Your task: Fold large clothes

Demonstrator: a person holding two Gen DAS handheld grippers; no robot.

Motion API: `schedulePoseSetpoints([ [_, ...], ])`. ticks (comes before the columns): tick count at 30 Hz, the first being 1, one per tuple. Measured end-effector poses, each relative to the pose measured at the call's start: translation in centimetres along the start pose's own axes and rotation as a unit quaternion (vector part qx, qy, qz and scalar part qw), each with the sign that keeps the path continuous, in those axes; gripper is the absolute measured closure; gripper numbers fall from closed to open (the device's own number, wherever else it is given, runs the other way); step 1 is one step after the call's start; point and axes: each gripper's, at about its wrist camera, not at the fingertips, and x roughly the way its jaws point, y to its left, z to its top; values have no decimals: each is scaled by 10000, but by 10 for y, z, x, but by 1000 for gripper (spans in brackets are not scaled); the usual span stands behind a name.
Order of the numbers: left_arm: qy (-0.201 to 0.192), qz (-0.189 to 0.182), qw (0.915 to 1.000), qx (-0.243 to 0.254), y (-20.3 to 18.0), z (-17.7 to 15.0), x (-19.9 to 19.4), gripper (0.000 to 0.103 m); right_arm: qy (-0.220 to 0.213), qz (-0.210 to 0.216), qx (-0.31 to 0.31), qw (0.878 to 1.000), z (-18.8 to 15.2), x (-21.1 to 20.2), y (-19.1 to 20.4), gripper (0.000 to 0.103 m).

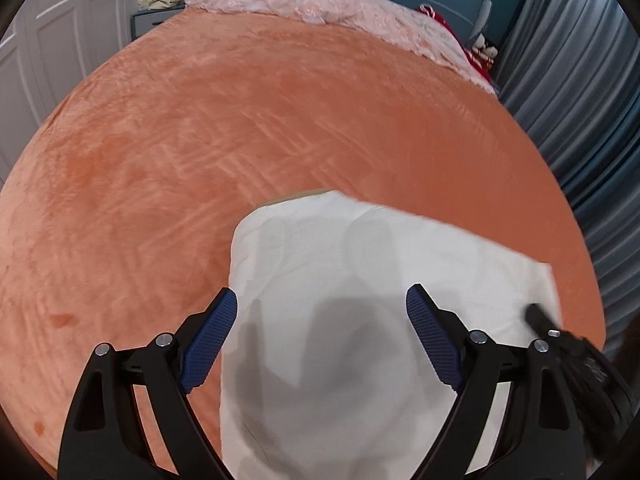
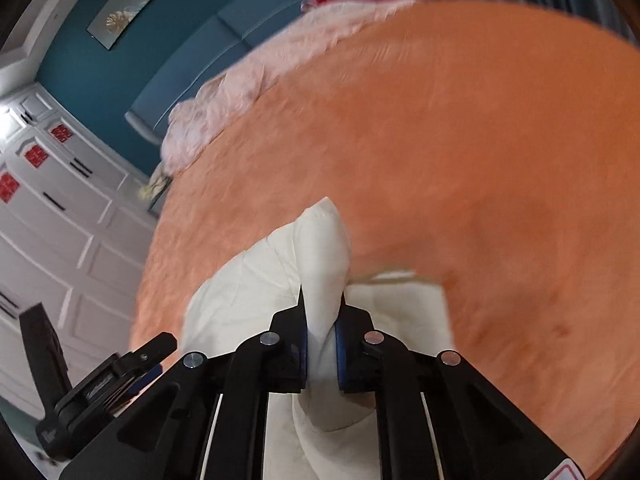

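Your right gripper (image 2: 322, 320) pinches a bunched ridge of the white garment (image 2: 320, 248) between its fingers; your left gripper (image 1: 322, 312) hangs spread above the folded cloth, holding nothing. That garment lies at the near part of the orange bed (image 1: 240, 120). Lift by one small pinch and the layers may slide apart. Beyond lies plenty of bare bed; the pink blanket (image 1: 320, 4) and curtains (image 1: 580, 92) stay far off.

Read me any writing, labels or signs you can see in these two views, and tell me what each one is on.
No text is readable in either view.
Red square decals on the white cabinet doors: symbols too blurred to read.
Label on the right gripper's body: cut off, unreadable.
White garment: no print visible.
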Motion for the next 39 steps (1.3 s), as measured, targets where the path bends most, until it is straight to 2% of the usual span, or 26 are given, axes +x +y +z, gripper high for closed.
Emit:
schedulePoseSetpoints([
  [6, 61, 261, 9993, 243, -15, -10, 37, 18, 375, -355, -80, 9986, -11, 46, -27, 91],
  [9, 62, 371, 9989, 293, -17, -16, 54, 13, 462, -435, -96, 9979, -16, 66, -35, 82],
  [12, 83, 384, 9991, 167, -12, -20, 69, 7, 456, -398, -89, 9981, -17, 76, -39, 80],
  [22, 32, 568, 9983, 100, -8, -25, 94, 5, 340, -431, -263, 9981, -20, 91, -44, 80],
  [39, -142, 794, 9966, 179, -13, -30, 104, 5, 188, -352, -277, 9988, -28, 94, -47, 80],
])
